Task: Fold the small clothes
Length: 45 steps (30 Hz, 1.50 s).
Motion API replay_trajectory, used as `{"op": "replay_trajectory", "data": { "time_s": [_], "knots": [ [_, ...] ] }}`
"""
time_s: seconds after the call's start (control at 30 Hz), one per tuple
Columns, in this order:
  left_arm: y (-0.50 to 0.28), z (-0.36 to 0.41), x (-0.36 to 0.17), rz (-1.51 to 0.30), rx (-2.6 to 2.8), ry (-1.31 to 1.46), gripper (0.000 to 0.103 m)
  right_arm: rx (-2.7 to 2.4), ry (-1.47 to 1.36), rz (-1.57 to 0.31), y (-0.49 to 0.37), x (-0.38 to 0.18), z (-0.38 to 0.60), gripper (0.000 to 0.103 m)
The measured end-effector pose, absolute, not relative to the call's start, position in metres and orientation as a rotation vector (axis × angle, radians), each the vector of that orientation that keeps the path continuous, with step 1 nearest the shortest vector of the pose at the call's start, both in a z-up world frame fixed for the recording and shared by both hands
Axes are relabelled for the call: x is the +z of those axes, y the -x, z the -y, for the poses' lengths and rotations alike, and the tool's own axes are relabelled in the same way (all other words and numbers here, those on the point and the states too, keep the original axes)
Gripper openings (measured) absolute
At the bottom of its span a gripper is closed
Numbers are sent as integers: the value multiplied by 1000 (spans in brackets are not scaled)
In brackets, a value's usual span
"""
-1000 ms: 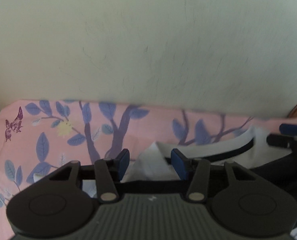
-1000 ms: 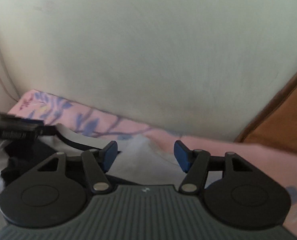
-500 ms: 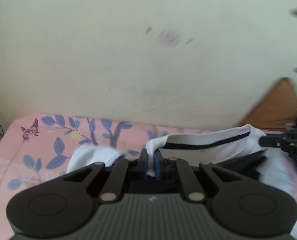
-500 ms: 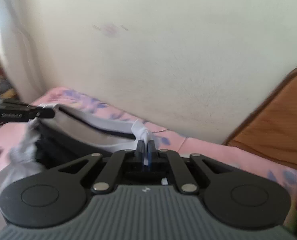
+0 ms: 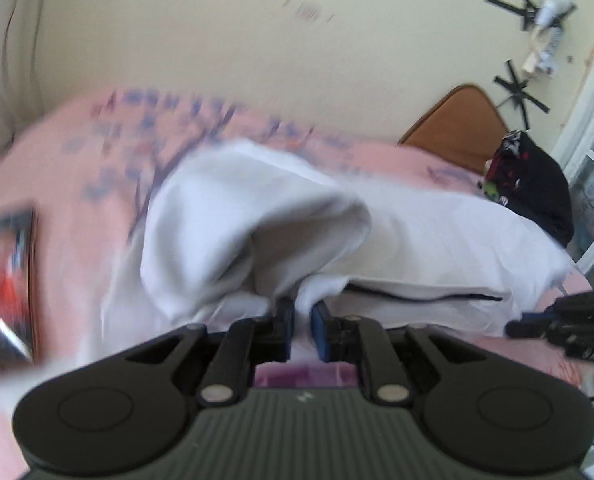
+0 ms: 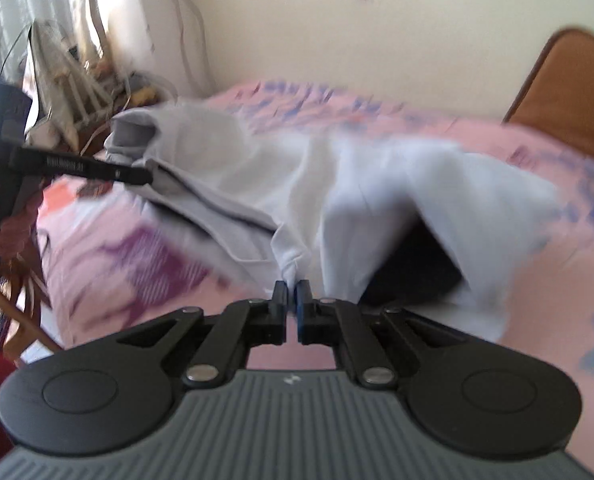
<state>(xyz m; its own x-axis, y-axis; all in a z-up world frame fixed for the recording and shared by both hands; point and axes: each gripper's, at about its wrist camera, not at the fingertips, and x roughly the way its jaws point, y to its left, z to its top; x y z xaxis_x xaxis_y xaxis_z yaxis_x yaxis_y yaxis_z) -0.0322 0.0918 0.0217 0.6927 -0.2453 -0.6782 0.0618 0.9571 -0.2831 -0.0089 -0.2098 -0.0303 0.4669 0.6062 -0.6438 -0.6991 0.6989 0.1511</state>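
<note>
A white garment with a thin black trim line hangs stretched above the pink bed. My left gripper is shut on a bunched edge of it. My right gripper is shut on another pinched edge of the same white garment. The right gripper also shows at the right edge of the left wrist view, and the left gripper at the left of the right wrist view. The garment sags between them, with a dark opening under it. Both views are blurred by motion.
The pink floral bedsheet covers the bed. A wooden headboard stands against the cream wall. A black patterned cloth bundle lies at the far right. A dark printed item lies at the left. Clutter and curtains stand beside the bed.
Both grippers closed on the garment's edges, then lifted and drew it back towards me. The views now look down across the whole bed, and the garment hangs spread between the grippers.
</note>
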Motion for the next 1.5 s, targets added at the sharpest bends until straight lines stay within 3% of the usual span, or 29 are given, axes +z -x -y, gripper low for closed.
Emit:
{"op": "replay_trajectory", "data": {
  "time_s": [0.1, 0.13, 0.17, 0.23, 0.3, 0.33, 0.37, 0.47, 0.53, 0.6, 0.63, 0.67, 0.7, 0.73, 0.8, 0.9, 0.93, 1.03, 1.13, 1.3, 1.4, 1.5],
  "knots": [
    [53, -101, 24, -796, -174, 264, 30, 804, 29, -768, 12, -34, 227, 30],
    [62, -105, 29, -775, -171, 255, 42, 808, -22, -756, 17, -30, 235, 38],
    [70, -111, 33, -748, -165, 249, 49, 810, -62, -737, 20, -23, 247, 41],
    [82, -125, 44, -691, -148, 263, 52, 806, -103, -686, 29, -4, 270, 41],
    [85, -143, 56, -645, -107, 314, 65, 773, -107, -615, 37, 13, 286, 43],
    [82, -152, 60, -625, -83, 340, 78, 745, -111, -573, 40, 20, 293, 47],
    [75, -159, 62, -611, -65, 362, 84, 710, -123, -532, 40, 27, 301, 56],
    [38, -178, 58, -653, -72, 437, 85, 583, -185, -449, 29, 34, 319, 82],
    [7, -184, 44, -737, -149, 507, 81, 524, -216, -461, 12, 29, 321, 82],
    [-18, -179, 26, -817, -197, 519, 45, 504, -269, -546, -8, 11, 321, 82],
    [-27, -174, 19, -855, -201, 486, 14, 506, -295, -608, -17, -1, 317, 73],
    [-35, -169, 18, -867, -184, 438, 11, 532, -307, -656, -21, -11, 316, 35],
    [-38, -166, 23, -840, -167, 382, 11, 554, -304, -683, -22, -15, 312, 14],
    [-40, -165, 31, -785, -153, 315, 10, 543, -282, -684, -23, -16, 310, 8],
    [-38, -169, 48, -683, -91, 212, 10, 498, -245, -616, -19, -6, 318, 8],
    [-36, -184, 46, -706, -139, 276, 10, 438, -235, -619, -16, -8, 331, 8],
    [-36, -182, 37, -738, -123, 253, 12, 431, -227, -654, -17, -14, 333, 12],
    [-32, -170, 7, -846, -38, 142, 26, 356, -173, -681, -13, -25, 338, 53],
    [-8, -173, 13, -800, -8, 133, 37, 344, -235, -608, -8, -10, 350, 55],
    [27, -175, 62, -578, -10, 231, 38, 443, -196, -442, 0, 31, 323, 55],
    [26, -155, 75, -510, -156, 255, 38, 596, -228, -479, -19, 32, 288, 55],
    [3, -122, 56, -581, -288, 218, 39, 724, -264, -604, -46, 11, 243, 55]
  ]
}}
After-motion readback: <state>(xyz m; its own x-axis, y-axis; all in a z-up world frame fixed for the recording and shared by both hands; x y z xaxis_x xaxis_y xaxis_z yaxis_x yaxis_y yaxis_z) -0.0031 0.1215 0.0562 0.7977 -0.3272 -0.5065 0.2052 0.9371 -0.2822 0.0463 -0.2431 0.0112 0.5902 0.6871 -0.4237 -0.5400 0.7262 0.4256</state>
